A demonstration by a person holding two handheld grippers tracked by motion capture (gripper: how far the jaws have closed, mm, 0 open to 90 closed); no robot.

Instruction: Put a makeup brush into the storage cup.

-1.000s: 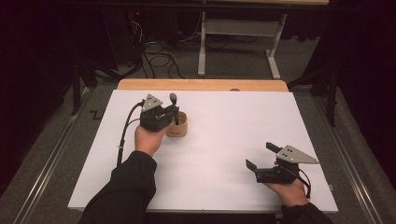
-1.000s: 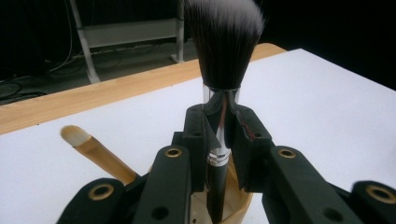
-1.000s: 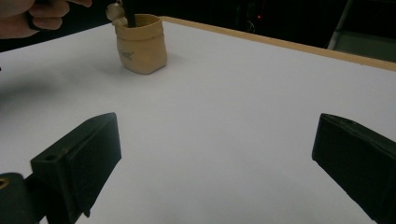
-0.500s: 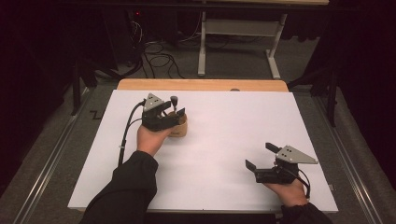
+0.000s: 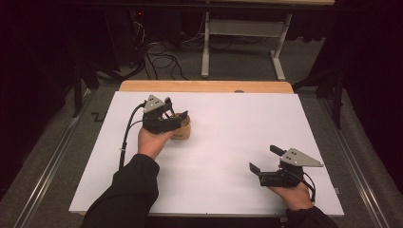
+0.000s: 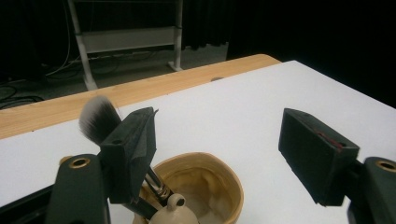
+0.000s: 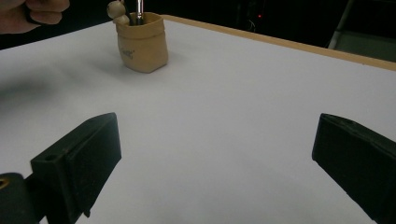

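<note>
The left gripper (image 5: 177, 115) is just opening its jaws, releasing the brush (image 6: 99, 122), which is standing in the cup (image 5: 181, 128) on the desk (image 5: 228, 118); probably it needs lifting away next. The right gripper (image 5: 267, 162) is resting open.

Tan cup (image 6: 219, 186); black-white brush (image 6: 100, 119); white table (image 5: 228, 142)

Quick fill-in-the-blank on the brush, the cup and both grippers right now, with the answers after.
1. The brush stands in the tan ____.
2. The left gripper has just been opening; its jaws are ____ the brush.
3. The right gripper hovers with ____ jaws over the white table.

Answers: cup; off; open
</note>
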